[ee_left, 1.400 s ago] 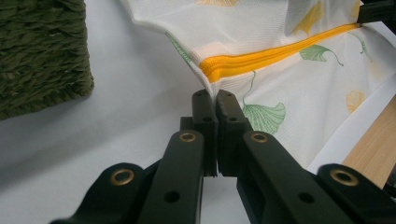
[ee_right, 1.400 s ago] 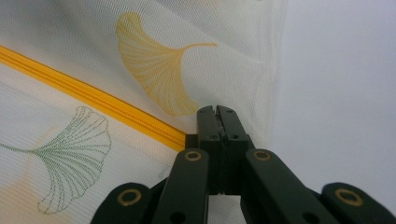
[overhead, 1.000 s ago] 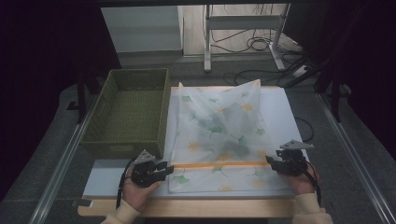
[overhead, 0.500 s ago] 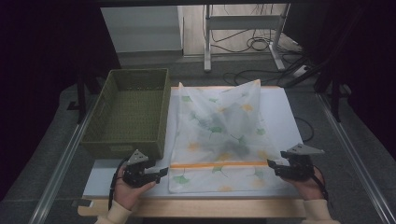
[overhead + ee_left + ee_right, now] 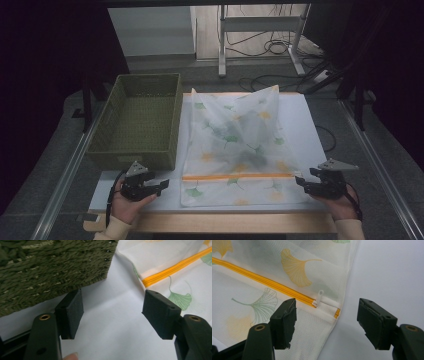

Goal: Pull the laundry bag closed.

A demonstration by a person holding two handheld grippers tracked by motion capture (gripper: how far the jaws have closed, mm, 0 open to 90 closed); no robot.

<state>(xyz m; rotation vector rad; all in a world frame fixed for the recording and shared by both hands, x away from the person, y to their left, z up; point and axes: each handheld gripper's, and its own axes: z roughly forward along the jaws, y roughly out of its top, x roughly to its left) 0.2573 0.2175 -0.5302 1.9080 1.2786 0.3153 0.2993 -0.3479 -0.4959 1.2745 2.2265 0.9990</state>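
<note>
Both grippers have drawn back toward the near table edge and outward since a second ago, and the bag has not shifted. The left gripper, held in the person's left hand, sits over bare white tabletop just in front of the olive-green woven rectangular basket; its jaws stand wide apart with nothing between them, clear of the bag's left edge. The right gripper, in the right hand, hovers just off the bag's right edge, jaws likewise wide apart and empty. The white translucent mesh zip bag printed with green and yellow ginkgo leaves lies flat at the table's centre, just beside the basket, its far end puffed up. Its orange zipper runs across near the front, the small white zipper pull at the right end, between the right gripper's jaws in that gripper's view.
</note>
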